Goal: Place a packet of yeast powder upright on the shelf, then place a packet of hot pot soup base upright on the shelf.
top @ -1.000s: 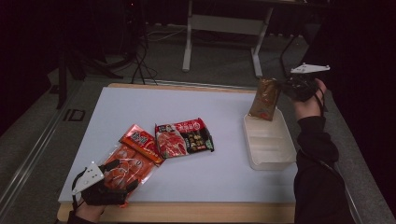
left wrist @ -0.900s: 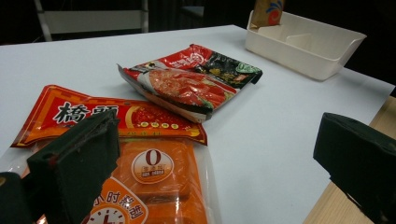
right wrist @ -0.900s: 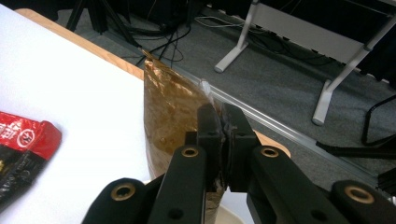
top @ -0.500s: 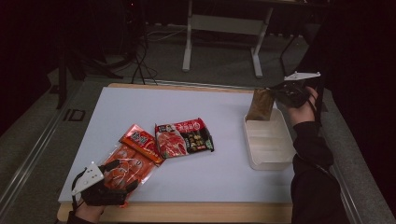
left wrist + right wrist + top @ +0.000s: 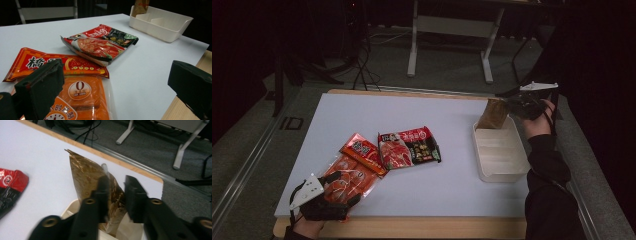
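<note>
Brown foil pouch stands between the right gripper's jaws, which have just been opening and no longer pinch it, its bottom in the white tray at the surface's far right corner, while the left gripper gapes wide over an orange packet at the near left corner.

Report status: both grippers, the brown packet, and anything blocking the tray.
Right gripper jaws just opening, brown packet between them, standing in white tray. Left gripper open over orange packet. Nothing blocking.
</note>
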A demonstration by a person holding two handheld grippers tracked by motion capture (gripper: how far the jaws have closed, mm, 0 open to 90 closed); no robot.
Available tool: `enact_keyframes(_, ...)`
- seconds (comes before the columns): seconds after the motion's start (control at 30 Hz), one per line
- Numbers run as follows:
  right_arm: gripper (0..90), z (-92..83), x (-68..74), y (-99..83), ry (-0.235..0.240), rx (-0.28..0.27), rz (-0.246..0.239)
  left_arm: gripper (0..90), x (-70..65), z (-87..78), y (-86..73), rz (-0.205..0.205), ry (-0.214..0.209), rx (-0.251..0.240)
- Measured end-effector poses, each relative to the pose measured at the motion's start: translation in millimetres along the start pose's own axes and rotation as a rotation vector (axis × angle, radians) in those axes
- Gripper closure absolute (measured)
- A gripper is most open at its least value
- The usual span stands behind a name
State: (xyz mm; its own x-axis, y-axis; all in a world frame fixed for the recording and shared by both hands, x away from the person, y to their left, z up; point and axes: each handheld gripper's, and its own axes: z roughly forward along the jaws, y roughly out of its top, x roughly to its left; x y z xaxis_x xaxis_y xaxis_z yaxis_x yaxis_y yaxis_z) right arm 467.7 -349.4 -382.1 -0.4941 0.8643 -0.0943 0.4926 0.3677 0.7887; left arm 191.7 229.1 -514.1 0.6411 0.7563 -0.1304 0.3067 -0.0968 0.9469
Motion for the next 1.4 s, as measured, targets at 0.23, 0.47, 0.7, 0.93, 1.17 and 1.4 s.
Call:
enact_keyframes(0.23, 54.6, -21.3, 12.3, 7.7, -0.001, -0.045, 0.003, 0.9, -0.8, 1.5, -0.2, 0.006, -0.017, 0.012)
enact_keyframes(0.47, 42.6, -40.5, 32.5, 8.5, 0.009, -0.083, -0.009, 0.9, -1.2, 1.6, 0.1, 0.002, -0.014, 0.011)
enact_keyframes(0.7, 38.2, -54.0, 58.1, 1.0, 0.054, -0.109, 0.000, 0.9, -1.0, 0.7, 1.0, 0.005, -0.013, 0.000)
enact_keyframes(0.93, 23.7, -68.3, 100.9, -21.8, 0.144, -0.181, 0.018, 0.9, -1.5, 0.2, 3.9, -0.040, -0.038, 0.022)
enact_keyframes(1.17, 9.6, -76.7, 124.9, -42.5, 0.207, -0.200, 0.047, 0.9, -9.7, 1.8, 10.1, -0.005, -0.077, 0.049)
enact_keyframes(1.4, 13.4, -82.2, 141.0, -60.6, 0.245, -0.190, 0.039, 4.9, -8.0, 3.4, 20.8, -0.027, -0.131, 0.047)
